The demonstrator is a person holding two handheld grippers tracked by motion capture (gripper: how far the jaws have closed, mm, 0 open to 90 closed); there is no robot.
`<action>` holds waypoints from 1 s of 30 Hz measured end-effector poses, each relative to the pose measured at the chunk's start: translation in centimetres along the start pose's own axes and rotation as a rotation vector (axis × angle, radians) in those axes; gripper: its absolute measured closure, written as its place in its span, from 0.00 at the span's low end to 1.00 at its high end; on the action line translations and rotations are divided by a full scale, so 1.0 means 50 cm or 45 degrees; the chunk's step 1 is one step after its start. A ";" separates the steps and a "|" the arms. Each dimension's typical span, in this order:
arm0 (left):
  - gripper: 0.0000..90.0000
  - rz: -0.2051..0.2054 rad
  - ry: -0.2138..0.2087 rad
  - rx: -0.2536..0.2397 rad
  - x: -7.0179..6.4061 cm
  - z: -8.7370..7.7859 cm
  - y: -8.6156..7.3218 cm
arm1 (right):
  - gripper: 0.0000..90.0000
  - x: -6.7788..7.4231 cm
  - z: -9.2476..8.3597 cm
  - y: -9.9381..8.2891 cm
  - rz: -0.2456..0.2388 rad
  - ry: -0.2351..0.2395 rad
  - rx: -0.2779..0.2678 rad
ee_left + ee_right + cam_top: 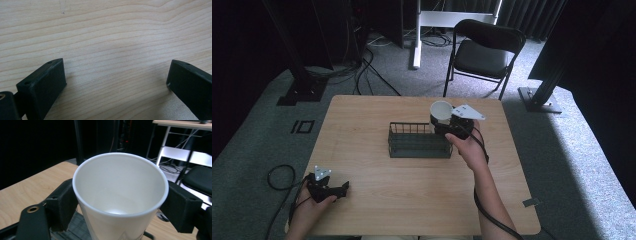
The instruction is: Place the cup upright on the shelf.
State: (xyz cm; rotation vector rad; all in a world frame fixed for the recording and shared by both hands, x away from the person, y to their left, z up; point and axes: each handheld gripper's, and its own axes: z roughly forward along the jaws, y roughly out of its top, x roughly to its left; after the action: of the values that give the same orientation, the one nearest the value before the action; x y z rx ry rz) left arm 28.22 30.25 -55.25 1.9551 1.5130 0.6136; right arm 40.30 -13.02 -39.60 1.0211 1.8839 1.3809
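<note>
Right gripper view shows the right hand-held gripper (pixel 120 202) clamped around a white paper cup (pixel 120 195) above the wire basket (pixel 419 142): light, crushable, best held gently mid-wall. Left hand-held gripper (pixel 116 82) rests wide open, empty, on the tabletop (pixel 112 32).

A white paper cup (pixel 441 111) stood upright and empty, mouth open upward, just above centre of the frame, over the right end of a dark wire basket (pixel 419 140).
</note>
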 end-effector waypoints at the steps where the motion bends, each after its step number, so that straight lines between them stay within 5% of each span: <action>1: 0.03 0.000 0.000 0.000 0.000 0.000 0.000 | 0.22 0.000 0.000 0.000 0.000 0.000 0.000; 12: 0.03 0.000 0.001 0.000 0.000 0.000 0.000 | 0.22 0.048 0.054 -0.029 -0.001 0.062 0.055; 30: 0.03 0.000 0.000 0.000 0.000 0.000 0.000 | 0.22 0.065 0.104 -0.084 0.035 0.075 0.156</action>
State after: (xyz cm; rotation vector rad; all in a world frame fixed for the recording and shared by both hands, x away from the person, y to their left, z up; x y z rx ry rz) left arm 28.22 30.25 -55.25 1.9553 1.5132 0.6131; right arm 41.76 -8.32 -45.21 1.0795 2.0256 1.3381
